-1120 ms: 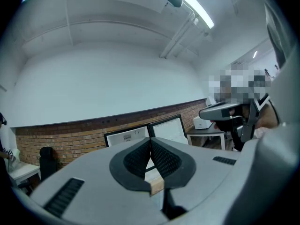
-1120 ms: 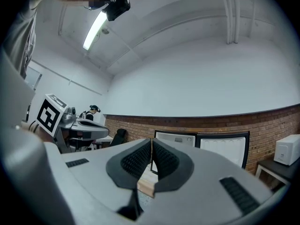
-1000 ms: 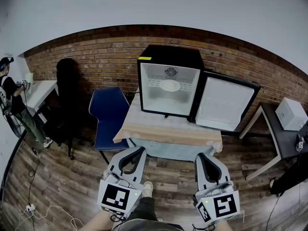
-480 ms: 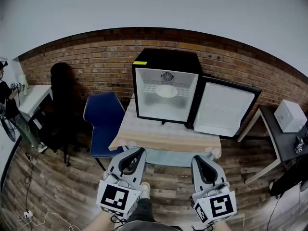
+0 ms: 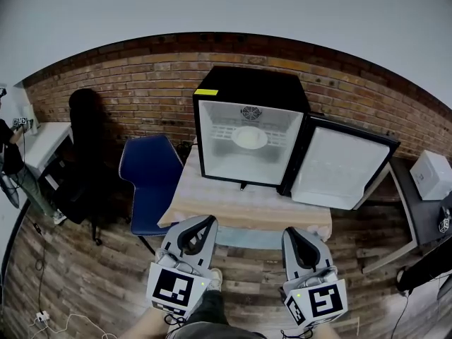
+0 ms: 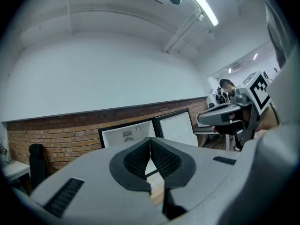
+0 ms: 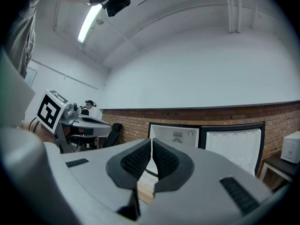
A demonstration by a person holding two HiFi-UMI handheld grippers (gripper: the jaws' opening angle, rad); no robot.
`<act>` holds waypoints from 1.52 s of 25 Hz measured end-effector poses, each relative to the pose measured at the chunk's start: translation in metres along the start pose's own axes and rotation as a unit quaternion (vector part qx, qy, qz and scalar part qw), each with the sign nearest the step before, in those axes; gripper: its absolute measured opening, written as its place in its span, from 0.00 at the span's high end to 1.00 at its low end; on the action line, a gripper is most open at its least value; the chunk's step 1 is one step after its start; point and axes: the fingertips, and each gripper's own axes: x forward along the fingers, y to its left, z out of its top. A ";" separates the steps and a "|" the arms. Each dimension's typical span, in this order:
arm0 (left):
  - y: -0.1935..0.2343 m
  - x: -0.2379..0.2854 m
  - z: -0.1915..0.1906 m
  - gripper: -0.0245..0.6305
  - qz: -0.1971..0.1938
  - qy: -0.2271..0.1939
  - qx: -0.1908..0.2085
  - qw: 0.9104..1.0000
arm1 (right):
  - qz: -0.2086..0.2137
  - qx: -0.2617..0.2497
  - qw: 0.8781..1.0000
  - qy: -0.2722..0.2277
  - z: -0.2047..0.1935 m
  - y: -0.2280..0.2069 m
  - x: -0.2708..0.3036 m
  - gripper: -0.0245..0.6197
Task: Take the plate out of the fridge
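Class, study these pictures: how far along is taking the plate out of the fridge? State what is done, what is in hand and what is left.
Done: the fridge has its door open, and the plate shows inside. In hand: nothing. The left gripper and right gripper are both shut and empty, short of the table. Left: reach in, grip the plate and bring it out.

Fridge (image 5: 251, 83) mouth open (door (image 5: 342, 164) stands aside, right)

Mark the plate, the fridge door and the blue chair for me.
plate (image 5: 249, 138), head view, centre of its white face.
fridge door (image 5: 344, 162), head view, middle of its white inner panel.
blue chair (image 5: 150, 182), head view, middle of its blue upholstery.
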 end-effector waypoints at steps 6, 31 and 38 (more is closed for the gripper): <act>0.029 0.047 -0.006 0.93 -0.008 0.008 -0.005 1.000 | -0.004 0.005 1.000 0.012 -0.005 -0.020 0.052 0.91; 0.165 0.240 -0.041 0.93 -0.078 0.041 -0.019 0.996 | -0.048 0.028 0.997 0.048 -0.010 -0.098 0.286 0.91; 0.179 0.266 -0.042 0.93 -0.100 0.030 -0.035 0.994 | -0.068 0.030 0.996 0.057 -0.014 -0.110 0.310 0.91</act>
